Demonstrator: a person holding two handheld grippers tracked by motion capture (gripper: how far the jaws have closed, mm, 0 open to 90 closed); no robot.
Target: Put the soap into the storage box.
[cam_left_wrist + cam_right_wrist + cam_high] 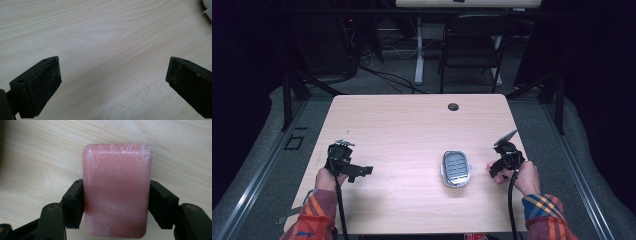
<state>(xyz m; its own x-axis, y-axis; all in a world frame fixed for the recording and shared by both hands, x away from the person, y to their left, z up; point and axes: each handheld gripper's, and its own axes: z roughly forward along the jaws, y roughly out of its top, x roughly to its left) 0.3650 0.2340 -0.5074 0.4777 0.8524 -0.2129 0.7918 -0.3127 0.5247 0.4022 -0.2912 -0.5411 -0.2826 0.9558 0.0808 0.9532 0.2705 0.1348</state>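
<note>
So the right gripper (116, 202) is clamped on the pink soap (117, 190), which lies flat on the table (402, 125) (the grip looks made, the lift not). What's left, likely, is carrying it to the dish (456, 168) nearby. The left gripper (112, 82) idles, jaws wide apart.

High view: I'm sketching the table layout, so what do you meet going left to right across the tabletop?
Left tongs → grey soap dish → right tongs, shut on the pink soap bar.
</note>
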